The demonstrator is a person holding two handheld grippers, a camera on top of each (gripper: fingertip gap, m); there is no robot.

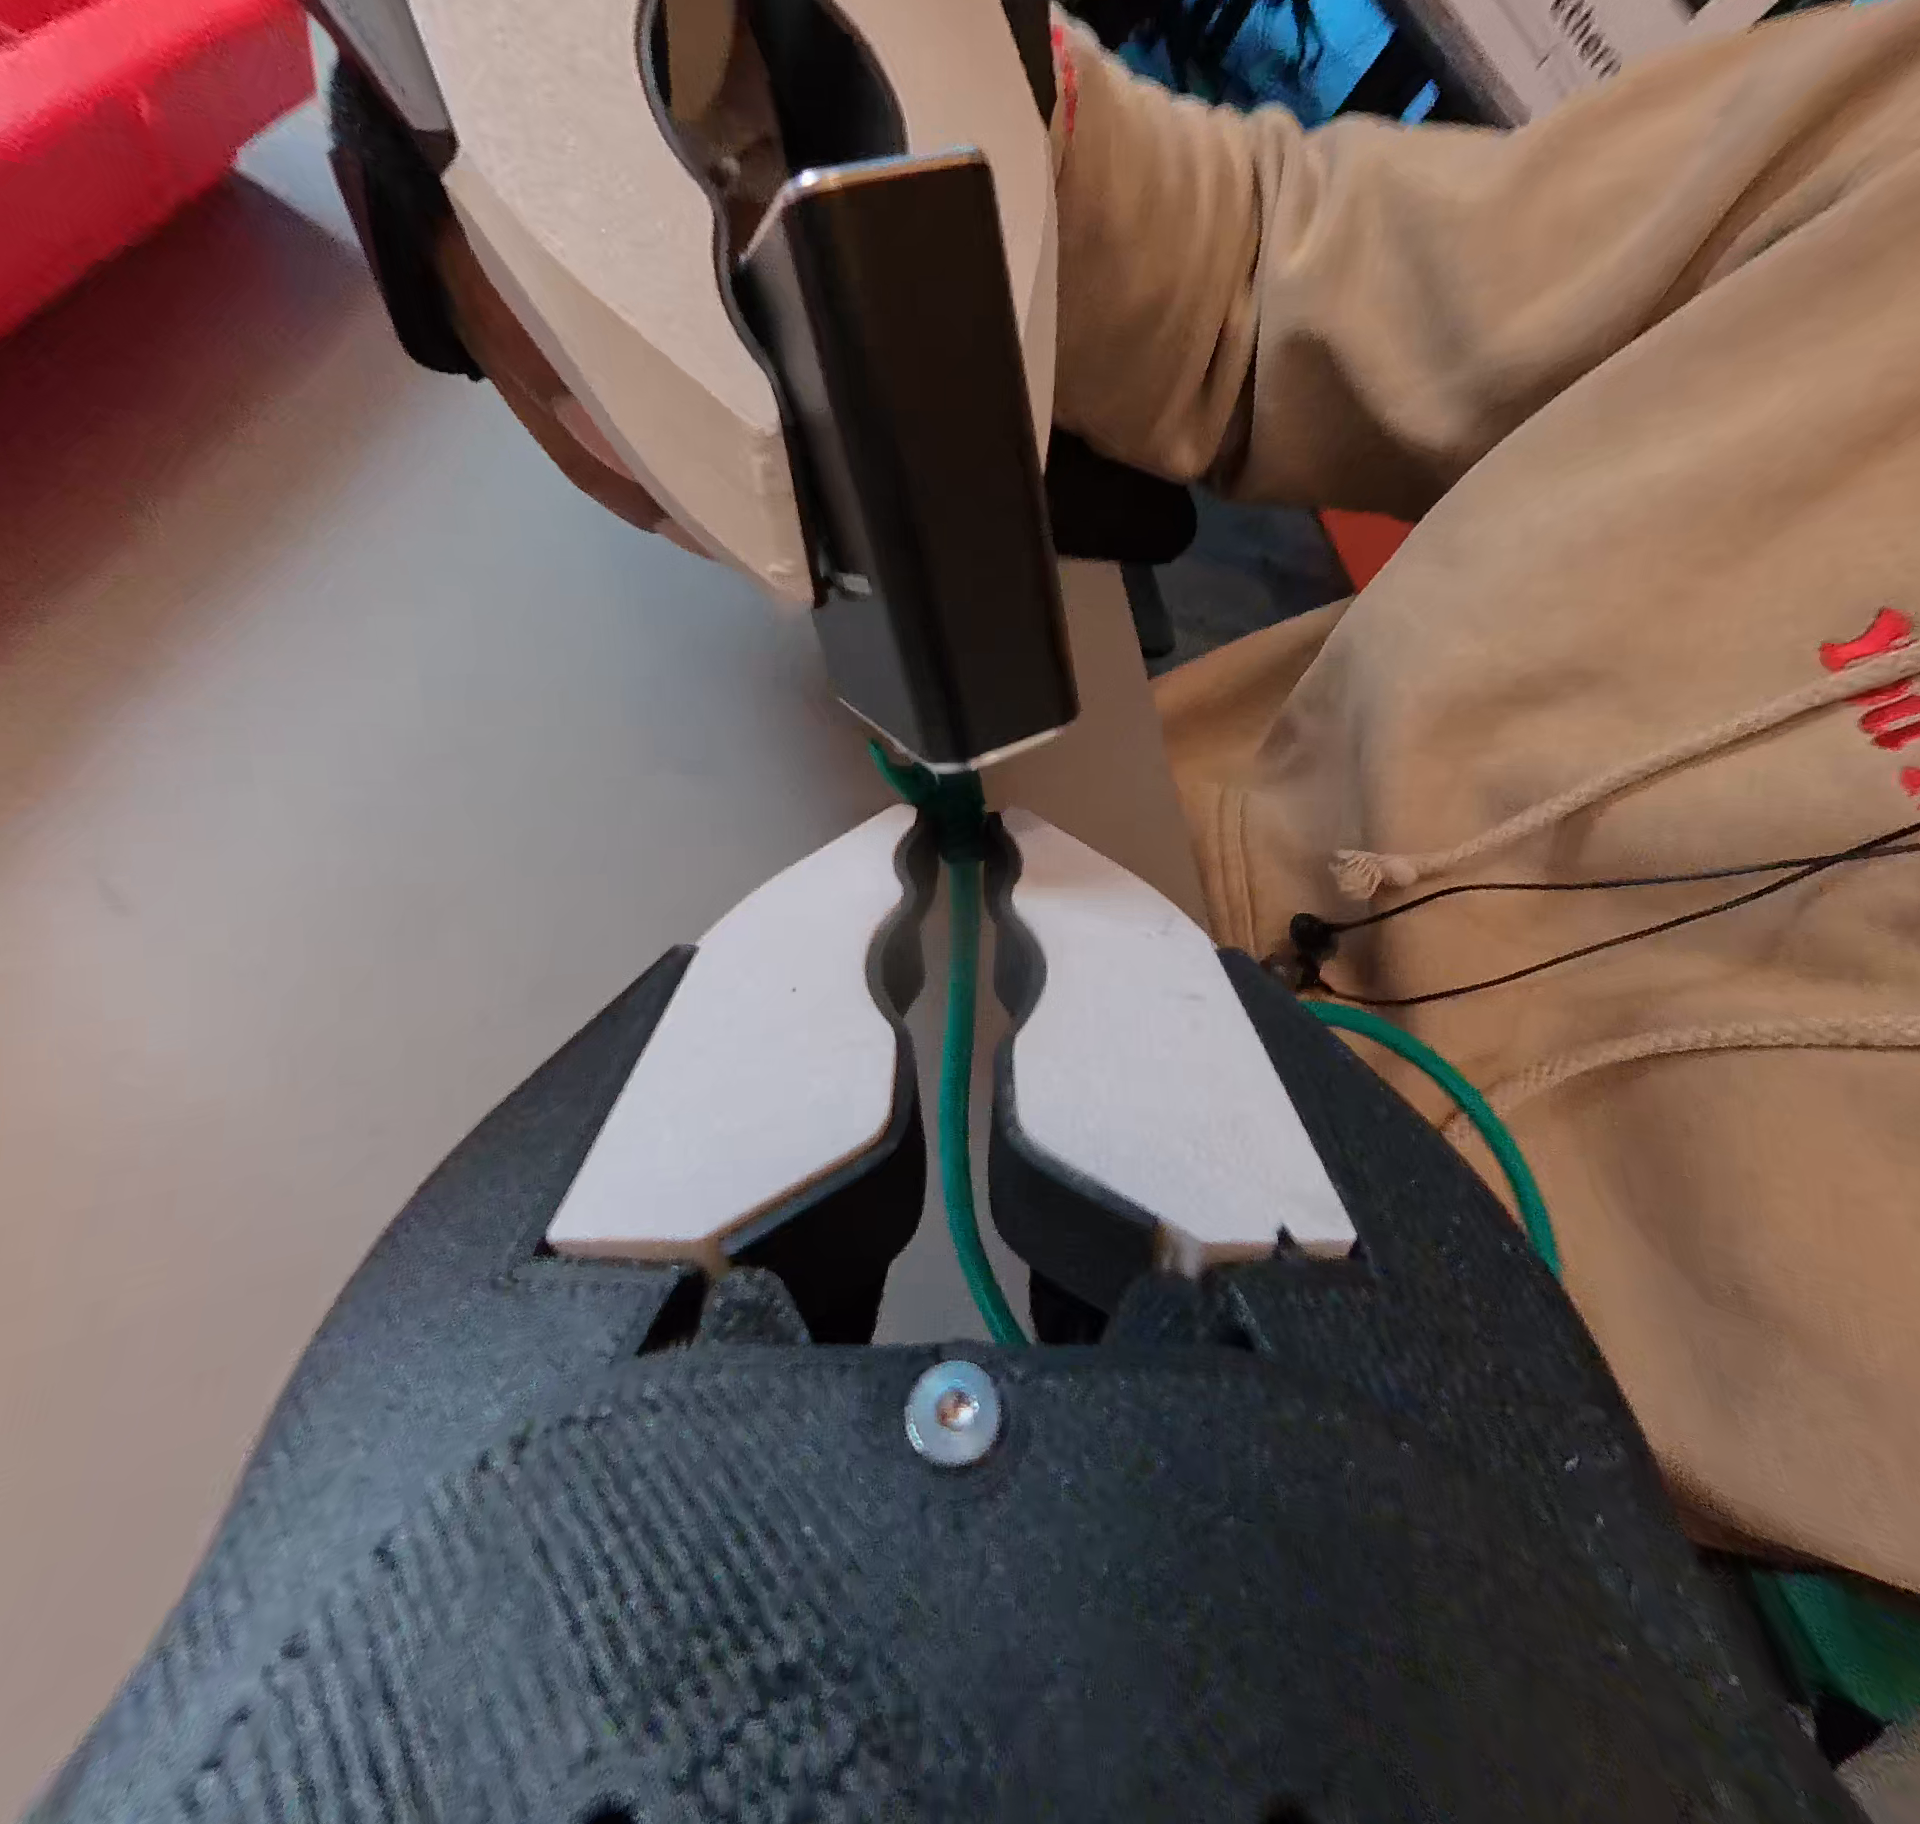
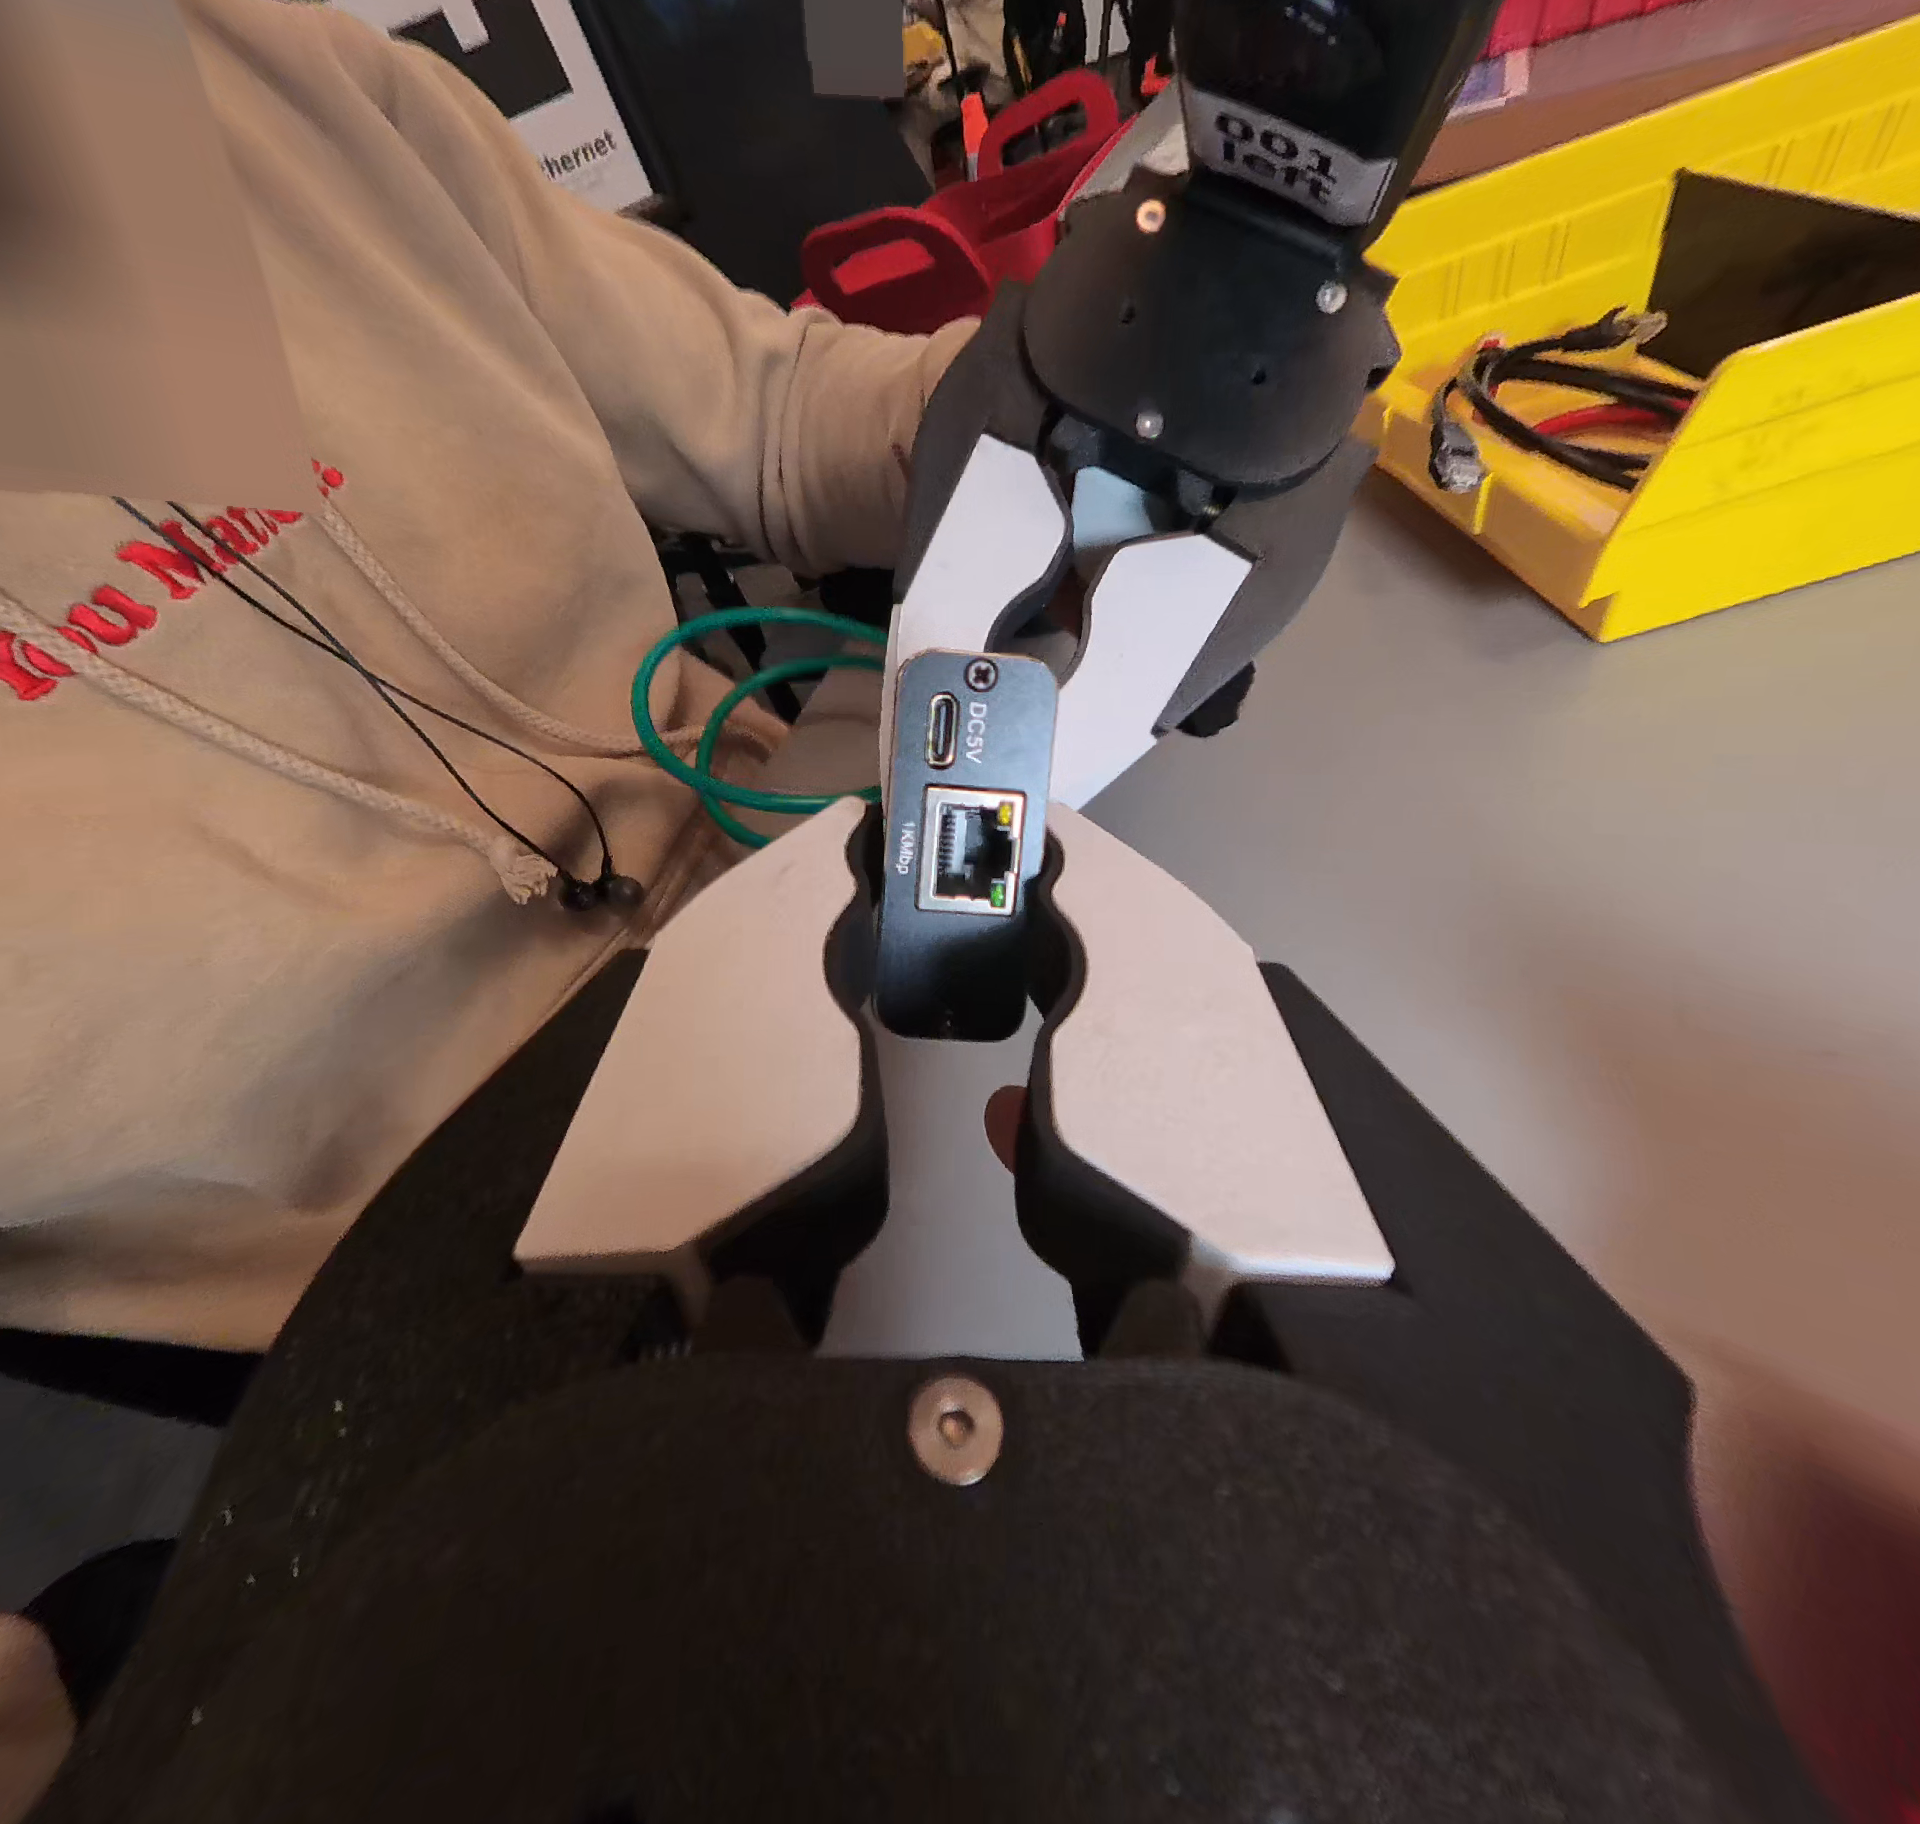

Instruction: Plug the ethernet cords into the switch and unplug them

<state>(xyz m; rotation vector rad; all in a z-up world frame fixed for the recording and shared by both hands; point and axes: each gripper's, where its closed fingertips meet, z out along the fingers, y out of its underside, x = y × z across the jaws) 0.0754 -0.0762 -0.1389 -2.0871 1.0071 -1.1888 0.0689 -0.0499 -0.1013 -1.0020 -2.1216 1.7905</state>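
My right gripper is shut on a small dark metal switch, held above the table with one empty network port and a small power port facing its camera. In the left wrist view the switch hangs from the right gripper's fingers. My left gripper is shut on the green ethernet cord right at the plug end, which meets the switch's lower end. Whether the plug sits fully inside is hidden. The cord loops back toward the person. The left gripper shows behind the switch in the right wrist view.
A person in a tan hoodie sits close on the right of the grey table. A yellow bin holds several black and red cords. A red bin stands at the far left. Red felt bags stand behind. One gripper's finger ends stand about 5 centimeters off the other's.
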